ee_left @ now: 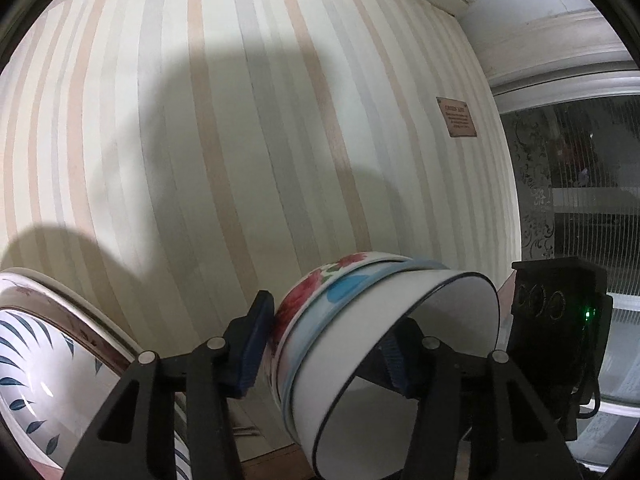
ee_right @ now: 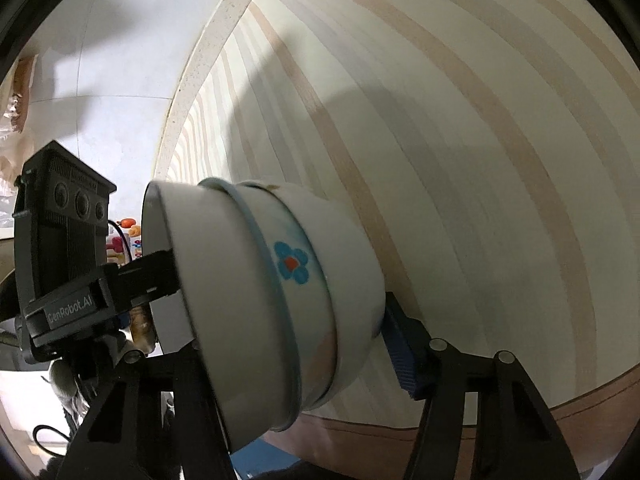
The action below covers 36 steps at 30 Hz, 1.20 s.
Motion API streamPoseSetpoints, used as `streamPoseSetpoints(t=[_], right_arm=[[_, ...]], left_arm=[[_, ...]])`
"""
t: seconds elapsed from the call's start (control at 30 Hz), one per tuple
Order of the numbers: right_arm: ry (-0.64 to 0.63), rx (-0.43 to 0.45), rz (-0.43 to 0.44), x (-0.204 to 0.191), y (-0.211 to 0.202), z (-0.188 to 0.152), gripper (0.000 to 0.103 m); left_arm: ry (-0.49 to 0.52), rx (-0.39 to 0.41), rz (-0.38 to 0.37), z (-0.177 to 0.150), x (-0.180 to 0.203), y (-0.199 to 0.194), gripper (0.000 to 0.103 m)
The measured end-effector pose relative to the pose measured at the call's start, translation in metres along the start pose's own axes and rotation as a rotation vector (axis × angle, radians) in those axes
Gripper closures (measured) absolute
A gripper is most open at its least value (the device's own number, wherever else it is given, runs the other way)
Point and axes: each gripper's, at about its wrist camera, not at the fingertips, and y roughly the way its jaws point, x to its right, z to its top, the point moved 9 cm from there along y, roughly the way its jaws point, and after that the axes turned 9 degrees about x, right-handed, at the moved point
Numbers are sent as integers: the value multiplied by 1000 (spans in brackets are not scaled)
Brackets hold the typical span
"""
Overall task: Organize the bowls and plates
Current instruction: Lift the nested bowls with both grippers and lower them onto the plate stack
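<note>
Bowl stack: three nested bowls lying on their side, sitting low and centre in both wrist views, held off the striped surface. Outer bowl is showing red flowers; middle bowl is showing a blue flower and a blue rim; inner bowl is plain white with a dark rim line, its mouth facing lower right in the left view. Left gripper: pinching the stack, one blue pad pressing the flowered wall at lower centre-left, the other reaching inside the white bowl. Right gripper: also closing on the stack, its right blue pad touching the base at lower right of its frame; the left finger is hidden behind the bowls, so that contact cannot be told. Leaf-patterned plate: leaning at the lower left edge of the left view, apart from the stack. Brown plaque: sitting at upper right.
</note>
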Motion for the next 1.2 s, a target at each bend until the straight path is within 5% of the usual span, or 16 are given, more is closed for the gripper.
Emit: streamPoseSetpoints(t=[0.63, 1.2], right_arm=[[-76, -69, 33, -84, 10, 1, 41], [-279, -288, 83, -189, 88, -37, 41]], left_arm=[[-68, 45, 26, 10, -29, -78, 55], [-351, 174, 75, -17, -156, -153, 55]])
